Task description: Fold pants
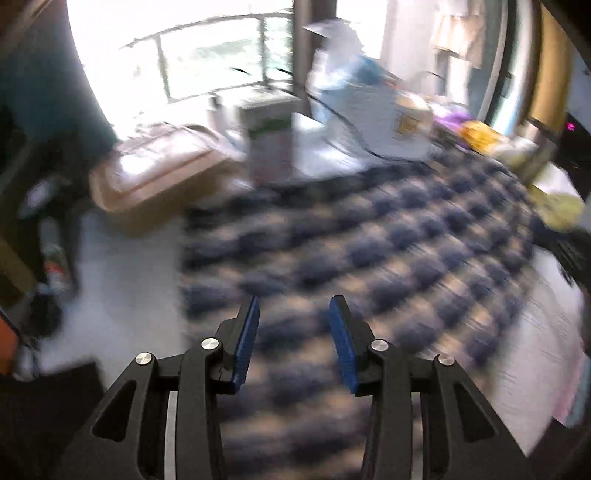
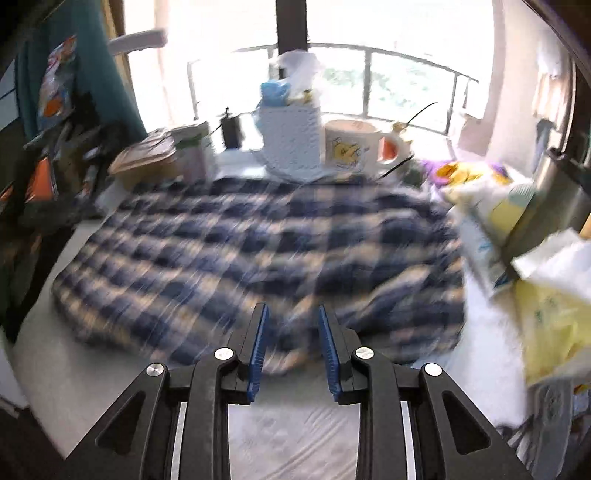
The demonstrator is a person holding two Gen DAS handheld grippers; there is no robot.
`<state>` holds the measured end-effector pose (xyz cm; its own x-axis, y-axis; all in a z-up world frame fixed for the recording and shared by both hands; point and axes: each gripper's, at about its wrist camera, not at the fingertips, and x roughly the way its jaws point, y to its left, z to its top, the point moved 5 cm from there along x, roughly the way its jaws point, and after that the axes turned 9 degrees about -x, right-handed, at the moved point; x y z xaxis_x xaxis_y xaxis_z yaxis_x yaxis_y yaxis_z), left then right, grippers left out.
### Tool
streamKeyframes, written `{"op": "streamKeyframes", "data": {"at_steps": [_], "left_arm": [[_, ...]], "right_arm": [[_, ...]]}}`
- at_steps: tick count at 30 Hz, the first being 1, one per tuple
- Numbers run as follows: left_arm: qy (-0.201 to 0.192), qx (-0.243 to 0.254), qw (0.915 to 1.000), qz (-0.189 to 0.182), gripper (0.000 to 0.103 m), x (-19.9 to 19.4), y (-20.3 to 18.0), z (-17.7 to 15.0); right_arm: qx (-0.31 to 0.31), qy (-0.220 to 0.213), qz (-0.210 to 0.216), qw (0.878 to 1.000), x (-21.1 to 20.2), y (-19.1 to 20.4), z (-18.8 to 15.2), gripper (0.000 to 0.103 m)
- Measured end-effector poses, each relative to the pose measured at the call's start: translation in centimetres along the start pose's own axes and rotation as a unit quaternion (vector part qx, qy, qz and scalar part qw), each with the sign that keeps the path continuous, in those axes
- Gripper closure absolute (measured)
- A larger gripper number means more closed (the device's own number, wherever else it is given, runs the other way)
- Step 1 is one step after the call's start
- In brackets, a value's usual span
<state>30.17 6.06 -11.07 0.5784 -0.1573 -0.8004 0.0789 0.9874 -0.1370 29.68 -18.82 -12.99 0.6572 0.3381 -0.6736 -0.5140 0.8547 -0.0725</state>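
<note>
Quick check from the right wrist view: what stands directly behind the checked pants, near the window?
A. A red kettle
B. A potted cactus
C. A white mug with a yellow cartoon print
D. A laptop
C: a white mug with a yellow cartoon figure stands just past the far edge of the blue-and-cream checked pants, in front of the window railing.

Ahead of me, a large window (image 2: 369, 55) with a curved railing (image 2: 406, 70) admits strong daylight, overexposing the glass. A dark vertical post (image 2: 291, 26) divides it. A teal curtain (image 2: 77, 74) hangs at my left. The white table surface (image 2: 295, 435) carries clutter along its far edge.
</note>
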Motion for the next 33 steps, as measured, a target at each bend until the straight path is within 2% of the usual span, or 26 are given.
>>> {"op": "streamKeyframes", "data": {"at_steps": [2, 4, 6, 7, 8, 9, 12, 16, 19, 21, 24, 27, 30, 33], "left_arm": [[0.019, 0.008, 0.9997, -0.015, 0.063, 0.5, -2.1, -1.5], [0.039, 0.006, 0.9990, -0.022, 0.063, 1.6, -3.6, -3.0], [0.057, -0.005, 0.9981, -0.022, 0.063, 2.4, -3.6, -4.3], [0.039, 0.002, 0.9990, -0.021, 0.063, 2.3, -3.5, -4.4], [0.039, 0.007, 0.9991, -0.018, 0.063, 2.2, -3.4, -4.5], [0.039, 0.005, 0.9990, -0.021, 0.063, 2.1, -3.2, -4.5], [0.042, 0.010, 0.9988, -0.025, 0.063, 1.9, -2.8, -4.3], [0.041, 0.030, 0.9987, 0.001, 0.062, 2.5, -2.0, -3.9], [0.045, 0.004, 0.9981, 0.042, 0.062, 2.4, 0.0, -3.6], [0.037, -0.029, 0.9975, 0.052, 0.062, 1.7, 2.0, -3.3], [0.019, -0.079, 0.9944, 0.067, 0.062, 0.8, 4.6, -2.8], [-0.005, -0.108, 0.9934, 0.039, 0.062, -0.2, 4.7, -2.0], [-0.009, -0.098, 0.9947, 0.031, 0.062, 0.0, 3.9, -1.3], [0.006, -0.086, 0.9957, 0.033, 0.062, 1.4, 3.3, -1.0]], "right_arm": [[0.013, -0.005, -0.029, 0.999, 1.1, -1.6, 0.8, 0.062], [0.026, 0.003, -0.030, 0.999, 2.5, -2.8, 1.0, 0.058], [0.028, 0.045, -0.040, 0.998, 4.3, -3.8, -0.1, 0.058], [0.029, 0.068, -0.041, 0.996, 5.1, -4.2, -0.9, 0.058], [0.031, 0.078, -0.036, 0.996, 5.5, -4.4, -1.6, 0.058], [0.029, 0.065, -0.032, 0.997, 5.1, -4.4, -2.0, 0.058], [0.019, 0.066, -0.025, 0.997, 4.2, -4.2, -3.0, 0.058], [0.004, 0.071, -0.024, 0.997, 3.3, -4.0, -4.5, 0.058], [0.006, 0.087, -0.020, 0.996, 2.3, -4.0, -5.4, 0.058], [0.009, 0.097, -0.031, 0.995, 1.4, -4.1, -5.8, 0.058], [0.030, 0.076, -0.035, 0.996, 0.1, -5.0, -4.9, 0.058], [0.046, 0.052, -0.043, 0.997, -0.4, -5.9, -3.0, 0.058], [0.044, 0.032, -0.046, 0.997, 0.5, -6.6, -0.4, 0.058], [0.040, 0.025, -0.049, 0.998, 2.9, -7.7, 2.5, 0.058]]}}
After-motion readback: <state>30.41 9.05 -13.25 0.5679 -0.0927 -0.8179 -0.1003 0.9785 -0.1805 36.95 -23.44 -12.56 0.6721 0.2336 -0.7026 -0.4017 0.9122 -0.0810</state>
